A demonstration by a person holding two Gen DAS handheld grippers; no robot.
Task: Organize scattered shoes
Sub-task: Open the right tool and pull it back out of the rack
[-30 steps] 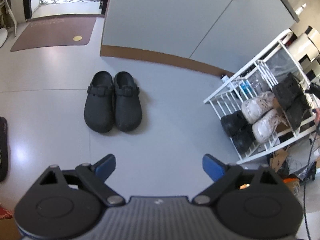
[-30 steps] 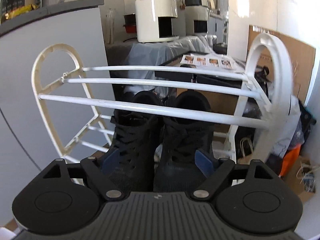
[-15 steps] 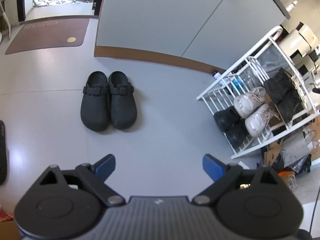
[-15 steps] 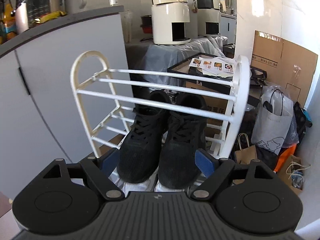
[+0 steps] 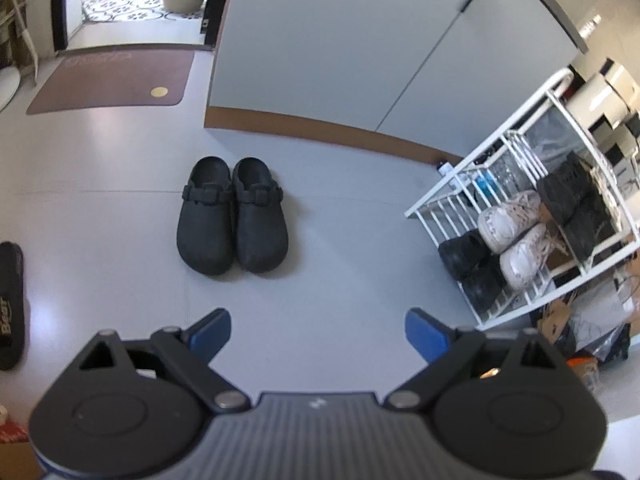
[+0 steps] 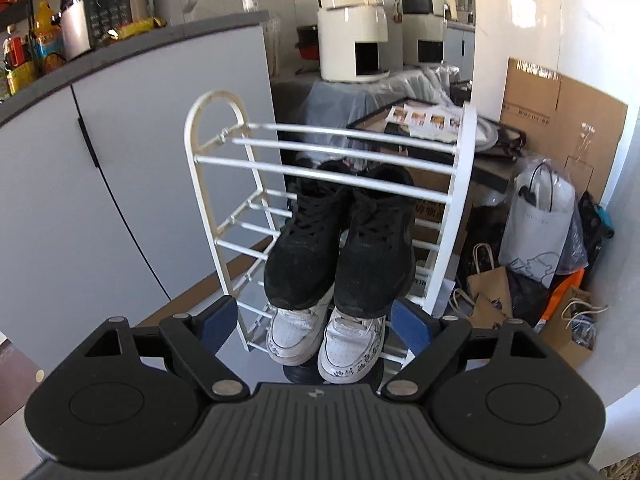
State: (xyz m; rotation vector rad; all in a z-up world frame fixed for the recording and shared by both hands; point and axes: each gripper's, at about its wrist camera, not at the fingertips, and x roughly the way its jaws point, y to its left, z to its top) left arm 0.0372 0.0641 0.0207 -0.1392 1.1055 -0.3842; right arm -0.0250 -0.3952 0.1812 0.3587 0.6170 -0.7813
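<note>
A pair of black clogs (image 5: 232, 216) stands side by side on the grey floor, ahead of my left gripper (image 5: 318, 330), which hangs open and empty above the floor. At the right stands the white shoe rack (image 5: 492, 152) with black and white shoes on its shelves. In the right wrist view the rack (image 6: 208, 208) holds a pair of black lace-up sneakers (image 6: 340, 252) on an upper shelf, white sneakers (image 6: 324, 340) below them and dark shoes at the bottom. My right gripper (image 6: 312, 322) is back from the rack, its jaws opening, with nothing between the pads.
A grey cabinet (image 5: 360, 48) rises behind the clogs. A brown doormat (image 5: 112, 80) lies at the far left and a black slipper (image 5: 10, 304) at the left edge. Paper bags (image 6: 492, 292) and cardboard boxes (image 6: 560, 120) crowd the rack's right side.
My right gripper has pulled back and up from the rack, leaving the black sneakers on the shelf; more of the rack shows now. The left wrist view has barely shifted.
</note>
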